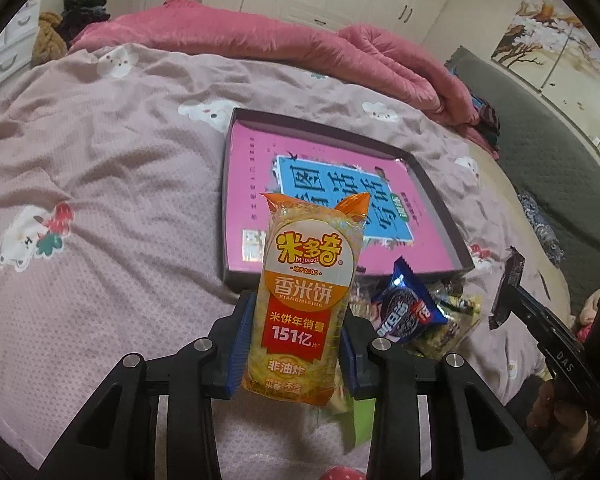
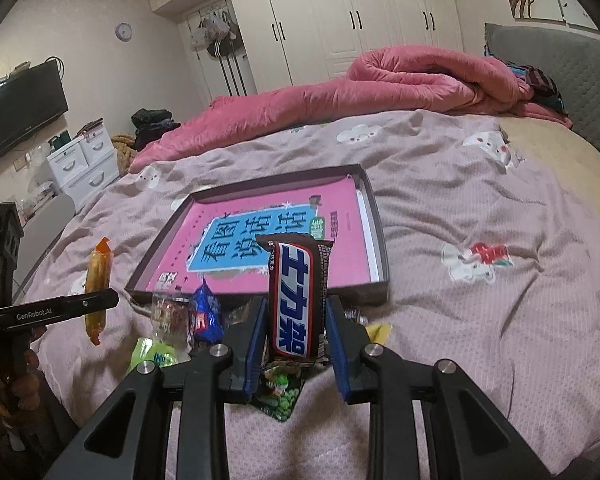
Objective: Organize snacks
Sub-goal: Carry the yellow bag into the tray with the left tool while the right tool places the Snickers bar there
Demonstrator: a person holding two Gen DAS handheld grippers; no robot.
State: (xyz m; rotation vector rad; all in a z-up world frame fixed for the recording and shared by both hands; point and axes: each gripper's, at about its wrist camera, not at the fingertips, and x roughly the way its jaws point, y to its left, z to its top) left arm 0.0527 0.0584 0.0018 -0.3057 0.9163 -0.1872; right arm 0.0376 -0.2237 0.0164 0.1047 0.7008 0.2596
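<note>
My left gripper (image 1: 294,344) is shut on an orange-yellow rice cracker pack (image 1: 304,300) and holds it upright above the bed, just in front of the shallow dark box (image 1: 444,192) with a pink book inside. My right gripper (image 2: 296,328) is shut on a brown chocolate bar (image 2: 298,300), held upright before the same box (image 2: 376,236). A loose snack pile lies at the box's near edge, with a blue cookie pack (image 1: 410,308), also in the right wrist view (image 2: 208,312), a clear pack (image 2: 170,312) and green packs (image 2: 156,354).
The bed has a pink-grey printed sheet (image 1: 100,160) and a rolled pink quilt (image 2: 420,76) at the far side. A grey headboard (image 2: 560,64) stands right, white drawers (image 2: 84,164) and a TV (image 2: 20,108) left, wardrobes behind.
</note>
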